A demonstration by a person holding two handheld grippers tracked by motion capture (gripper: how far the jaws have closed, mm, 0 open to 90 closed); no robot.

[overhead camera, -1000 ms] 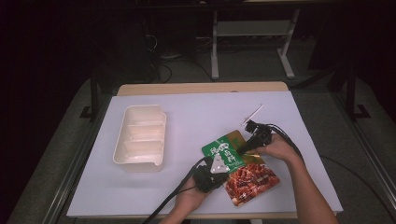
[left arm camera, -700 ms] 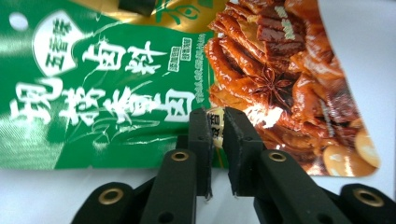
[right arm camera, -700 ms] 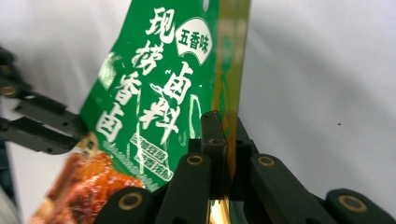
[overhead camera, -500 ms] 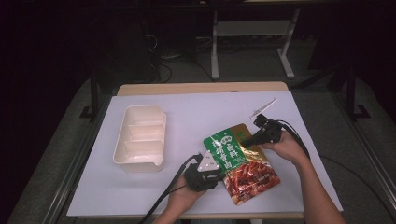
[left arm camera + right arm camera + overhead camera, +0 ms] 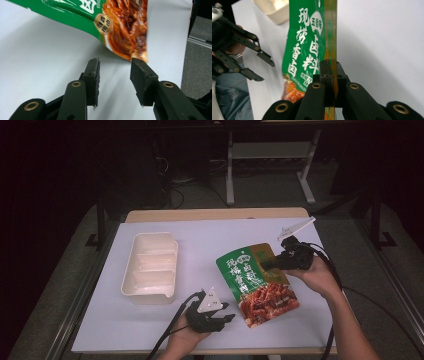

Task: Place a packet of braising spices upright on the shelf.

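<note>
Since earlier frame: packet [image 5: 257, 282] lifted off tabletop [image 5: 150, 330], right claw [image 5: 267, 263] clamped on its gold edge. Left claw [image 5: 224, 319] let go, jaws just opened, empty, just below-left of packet's low corner. Packet long axis slants toward tray [image 5: 150, 270].

I read white characters 现捞香卤, 卤料 and a badge 五香味 on the green pouch [image 5: 308, 42].

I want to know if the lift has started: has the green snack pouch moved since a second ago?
Yes. The green snack pouch, clamped in the right gripper, has come up off the table and tilted; the white tray hasn't shifted.
</note>
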